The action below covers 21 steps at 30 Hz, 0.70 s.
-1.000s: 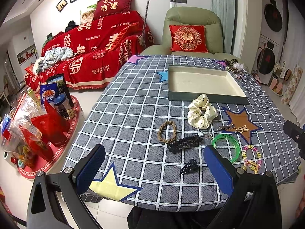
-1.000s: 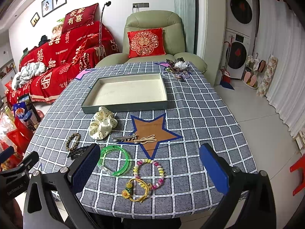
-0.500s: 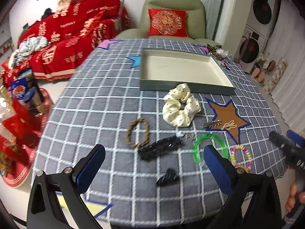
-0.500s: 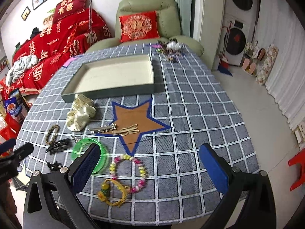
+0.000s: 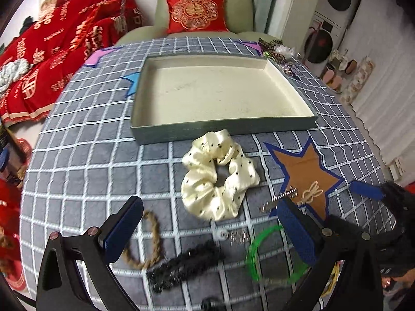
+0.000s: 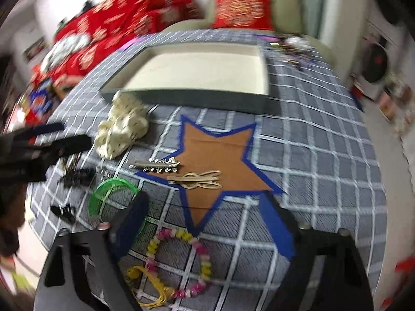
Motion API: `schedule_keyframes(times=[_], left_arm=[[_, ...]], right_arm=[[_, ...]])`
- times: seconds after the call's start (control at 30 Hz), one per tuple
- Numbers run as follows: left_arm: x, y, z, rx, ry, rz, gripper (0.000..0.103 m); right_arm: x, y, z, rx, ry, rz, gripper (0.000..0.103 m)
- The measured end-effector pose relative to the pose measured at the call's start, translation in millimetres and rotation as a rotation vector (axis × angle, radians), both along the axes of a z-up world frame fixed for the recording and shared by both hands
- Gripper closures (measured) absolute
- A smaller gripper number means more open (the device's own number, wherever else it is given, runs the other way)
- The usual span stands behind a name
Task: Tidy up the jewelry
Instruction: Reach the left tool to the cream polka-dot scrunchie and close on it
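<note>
Plainly, cream black-dotted scrunchie [image 5: 219,178] lies crumpled just before the tray [image 5: 223,129].

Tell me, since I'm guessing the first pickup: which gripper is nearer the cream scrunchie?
Left. The left gripper hovers open just short of the scrunchie; the right gripper sits off to its right, over the star.

Red cushion [image 5: 196,13] on armchair: gold double-happiness character 囍. Red sofa cover [image 5: 55,44]: gold Chinese characters, blurred, unreadable.
</note>
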State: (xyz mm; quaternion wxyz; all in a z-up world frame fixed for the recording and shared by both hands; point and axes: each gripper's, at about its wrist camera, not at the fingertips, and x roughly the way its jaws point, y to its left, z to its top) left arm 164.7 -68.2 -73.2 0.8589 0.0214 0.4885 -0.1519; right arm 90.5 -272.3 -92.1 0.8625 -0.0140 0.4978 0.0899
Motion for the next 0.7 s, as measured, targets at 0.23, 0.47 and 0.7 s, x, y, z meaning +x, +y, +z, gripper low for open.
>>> schedule_keyframes(times=[0.23,0.47,0.7], left_arm=[[28,-9,-15,0.013,0.041,-0.014,0.0],[42,-17,-24,0.034,0.052,-0.04,0.005],[46,-24,-33,0.035,0.077,-0.061,0.02]], right_arm=[[23,13,-20,-0.035,0.044,0.217,0.052],[39,25,-25,-0.078,0.057,0.379,0.054],[37,40,-25,-0.16,0.048,0.457,0.076]])
